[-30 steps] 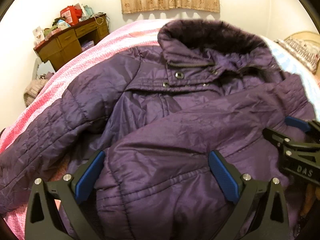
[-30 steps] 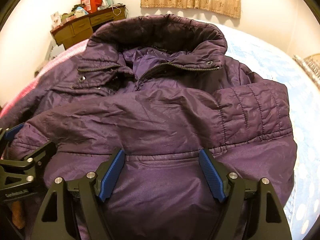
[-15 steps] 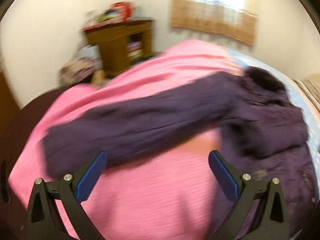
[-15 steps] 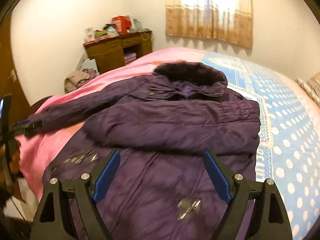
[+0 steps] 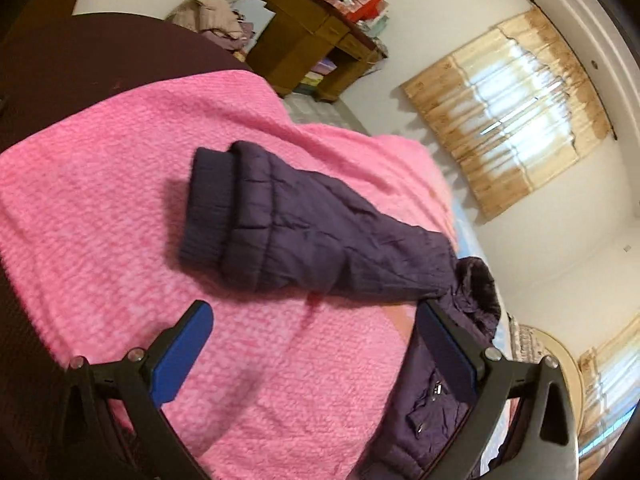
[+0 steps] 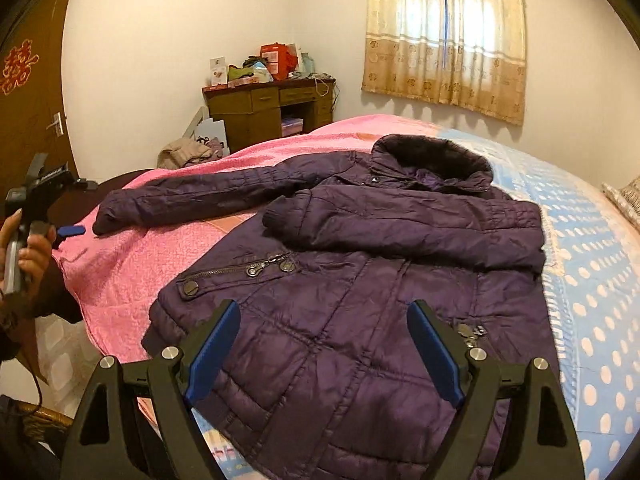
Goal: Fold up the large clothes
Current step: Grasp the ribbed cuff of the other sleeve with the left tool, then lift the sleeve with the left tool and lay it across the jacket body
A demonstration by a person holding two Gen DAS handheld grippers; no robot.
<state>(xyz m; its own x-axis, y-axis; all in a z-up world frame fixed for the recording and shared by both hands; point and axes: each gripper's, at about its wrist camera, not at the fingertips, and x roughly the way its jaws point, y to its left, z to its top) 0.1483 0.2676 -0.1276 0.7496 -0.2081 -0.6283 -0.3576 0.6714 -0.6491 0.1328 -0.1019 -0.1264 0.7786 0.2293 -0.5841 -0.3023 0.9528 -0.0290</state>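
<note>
A dark purple padded jacket (image 6: 360, 280) lies front up on the bed, collar at the far end. Its right sleeve (image 6: 404, 226) is folded across the chest. Its left sleeve (image 6: 200, 196) stretches out flat over the pink blanket; in the left wrist view this sleeve (image 5: 304, 224) ends in a ribbed cuff (image 5: 208, 208). My left gripper (image 5: 316, 344) is open and empty, hovering over the blanket just short of that sleeve; it also shows in the right wrist view (image 6: 70, 230) at the far left. My right gripper (image 6: 324, 352) is open and empty above the jacket's hem.
The pink blanket (image 6: 132, 280) covers the bed's left side and a blue dotted sheet (image 6: 592, 280) the right. A wooden desk (image 6: 268, 108) piled with boxes stands against the far wall, with clothes on the floor beside it. A door (image 6: 28, 112) is at the left.
Both grippers have pulled back from the jacket's chest. The left one has swung out to the left toward the stretched sleeve's cuff; the right has backed off to the hem. The right sleeve stays folded.
</note>
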